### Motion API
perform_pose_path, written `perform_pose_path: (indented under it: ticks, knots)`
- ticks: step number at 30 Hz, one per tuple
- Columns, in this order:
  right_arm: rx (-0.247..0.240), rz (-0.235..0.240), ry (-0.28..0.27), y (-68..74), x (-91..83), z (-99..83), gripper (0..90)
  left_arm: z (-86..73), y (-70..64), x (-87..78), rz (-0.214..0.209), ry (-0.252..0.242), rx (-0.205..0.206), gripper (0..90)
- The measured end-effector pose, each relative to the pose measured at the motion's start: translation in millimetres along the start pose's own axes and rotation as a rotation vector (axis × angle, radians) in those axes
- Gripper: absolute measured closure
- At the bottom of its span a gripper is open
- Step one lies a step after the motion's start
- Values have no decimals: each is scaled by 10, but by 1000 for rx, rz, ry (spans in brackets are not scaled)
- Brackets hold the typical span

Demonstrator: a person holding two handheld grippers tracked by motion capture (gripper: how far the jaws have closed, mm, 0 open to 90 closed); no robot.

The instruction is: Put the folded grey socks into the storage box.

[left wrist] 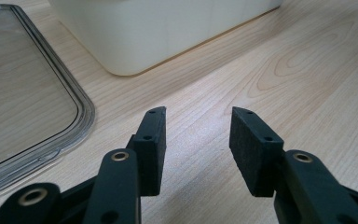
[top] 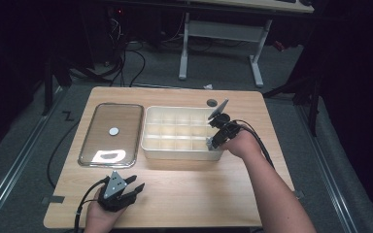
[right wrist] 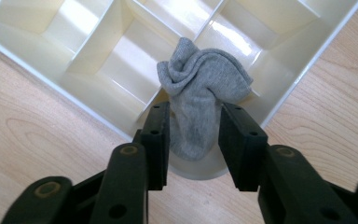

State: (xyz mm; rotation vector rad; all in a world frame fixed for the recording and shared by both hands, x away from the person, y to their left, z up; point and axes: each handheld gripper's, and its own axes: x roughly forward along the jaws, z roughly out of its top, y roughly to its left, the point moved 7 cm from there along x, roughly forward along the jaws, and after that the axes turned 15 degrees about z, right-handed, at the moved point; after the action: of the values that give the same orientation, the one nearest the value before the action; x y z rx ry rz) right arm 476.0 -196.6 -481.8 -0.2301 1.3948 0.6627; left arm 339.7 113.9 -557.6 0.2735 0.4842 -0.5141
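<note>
- I find no text, label, brand name or number that I can read from here.
- A dark mark shaped like a Z (top: pixel 68 116) sits on the floor left of the table (top: pixel 184 194); I can't tell whether it is a letter or tape.

Both grippers are black. The left gripper (top: pixel 136 186) has a grey three-cornered plate (top: pixel 115 185) on top and a black cable (top: pixel 85 200) trailing behind it. The right gripper (right wrist: pixel 193 140) has flat, rough pads (right wrist: pixel 229 135), small screw holes along its jaws and brass-coloured rings lower down.
</note>
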Motion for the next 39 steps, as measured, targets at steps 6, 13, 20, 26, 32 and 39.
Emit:
perform_pose_path:
  ticks: [6,13,20,26,32,39]
  knots:
    - [34,16,12,-36,-1,-25,900,0,3,-1,1,-1,2,568]
    - [71,1,73,-109,236,-71,900,-2,-2,0,-1,-1,0,568]
    - [76,20,101,-150,444,-85,900,-2,8,6,-1,1,0,568]
    - [67,9,87,-109,304,-66,900,-3,-7,7,-3,-1,1,568]
    - [61,-16,-8,-89,104,64,900,-2,-11,6,-3,0,2,567]
    - [88,-57,4,-163,289,126,900,-15,9,-1,-3,4,-3,567]
